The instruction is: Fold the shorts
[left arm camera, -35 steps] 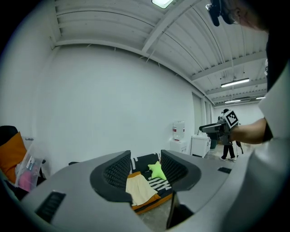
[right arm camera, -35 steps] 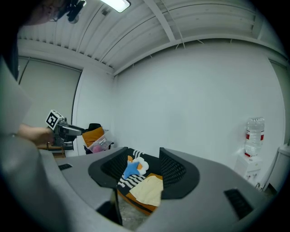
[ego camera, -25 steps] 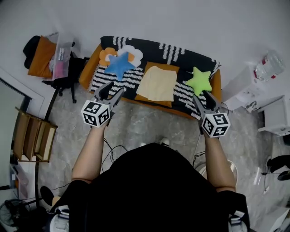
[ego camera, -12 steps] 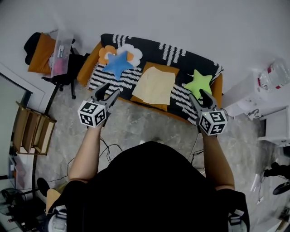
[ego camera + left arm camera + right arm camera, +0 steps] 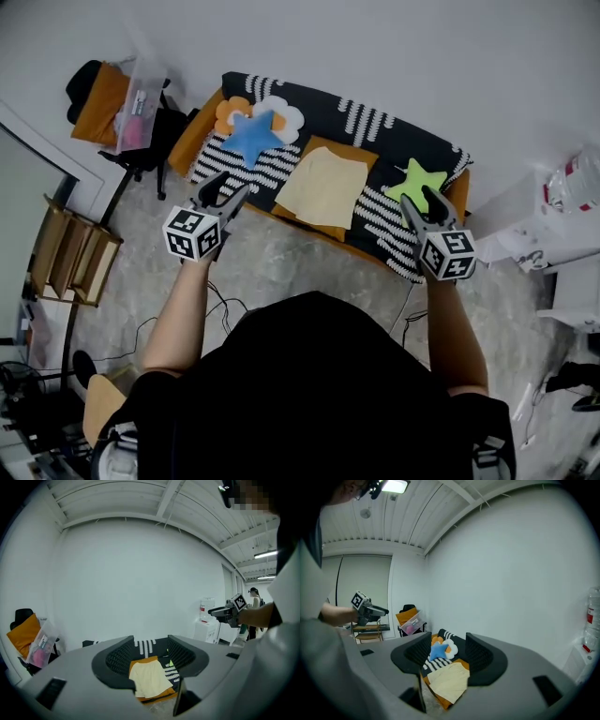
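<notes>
**Both grippers open and empty, shorts lying flat on the sofa ahead**

So on the left gripper (image 5: 227, 191) the fingers (image 5: 117, 657) stand well apart with nothing but air between them. Same deal on the right gripper (image 5: 423, 201): fingers (image 5: 482, 660) are spread and nothing is clamped. The person holds both out in front, above the floor (image 5: 291, 267), pointing toward the sofa (image 5: 375, 117) and tipped slightly down.

The shorts (image 5: 326, 186) are pale yellow and lie flat on an orange cushion (image 5: 314, 223), about mid-sofa on a black-and-white striped throw (image 5: 380, 202). In the head view they sit between the two grippers sideways but further ahead, well apart from both. In each gripper view you can see the shorts through the gap between the fingers, but they're far off, not actually in there.

Around that:
- A blue star pillow (image 5: 251, 138) lies left of the shorts, with a flower-shaped pillow (image 5: 281, 114) tucked behind it.
- A green star pillow (image 5: 419, 178) lies to the right. The right gripper's tips line up with it in the head view, and I can't tell if they touch.
- Left of the sofa there's a black chair (image 5: 141, 155) carrying a clear plastic box (image 5: 139, 98) and something orange (image 5: 101, 98).
- A wooden rack (image 5: 70, 267) stands nearer the person.
</notes>
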### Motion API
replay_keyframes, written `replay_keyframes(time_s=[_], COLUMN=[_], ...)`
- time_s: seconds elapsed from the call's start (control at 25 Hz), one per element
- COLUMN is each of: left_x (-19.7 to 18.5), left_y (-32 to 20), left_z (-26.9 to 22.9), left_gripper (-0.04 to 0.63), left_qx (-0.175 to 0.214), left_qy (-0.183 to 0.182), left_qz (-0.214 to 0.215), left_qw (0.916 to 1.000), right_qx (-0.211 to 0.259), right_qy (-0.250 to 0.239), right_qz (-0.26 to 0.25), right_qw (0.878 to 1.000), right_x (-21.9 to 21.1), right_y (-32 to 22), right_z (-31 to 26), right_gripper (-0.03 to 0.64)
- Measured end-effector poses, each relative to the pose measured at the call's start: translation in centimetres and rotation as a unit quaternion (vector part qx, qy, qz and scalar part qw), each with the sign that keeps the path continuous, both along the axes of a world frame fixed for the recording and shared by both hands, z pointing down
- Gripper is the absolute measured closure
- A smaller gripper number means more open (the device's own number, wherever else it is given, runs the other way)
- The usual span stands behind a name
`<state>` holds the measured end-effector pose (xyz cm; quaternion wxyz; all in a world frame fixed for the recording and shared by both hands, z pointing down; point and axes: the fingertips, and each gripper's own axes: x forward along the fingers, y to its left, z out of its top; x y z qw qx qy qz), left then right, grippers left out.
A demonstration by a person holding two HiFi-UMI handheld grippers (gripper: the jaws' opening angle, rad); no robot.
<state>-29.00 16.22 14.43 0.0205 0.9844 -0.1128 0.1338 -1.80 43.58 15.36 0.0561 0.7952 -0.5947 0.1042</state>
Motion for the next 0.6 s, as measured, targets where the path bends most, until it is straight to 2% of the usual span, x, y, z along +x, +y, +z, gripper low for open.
replay_keyframes(time_s=[0.32, 0.6], left_x=[0.9, 2.7], left_y=[-1.1, -4.1], left_z=[0.6, 2.1], left_gripper=[0.350, 0.350], left_qx=[-0.005, -0.022], left_qy=[0.001, 0.004], left_qz=[-0.015, -0.020], left_qw=[0.9999, 0.9995], right_qx=[-0.001, -0.013], right_qy=[-0.011, -0.006], right_qz=[-0.004, -0.012], right_qw=[1.000, 1.000], right_x=[1.9, 3.4], right_y=[-1.0, -4.3], right_z=[1.2, 1.7], right_gripper=[0.377, 0.373])
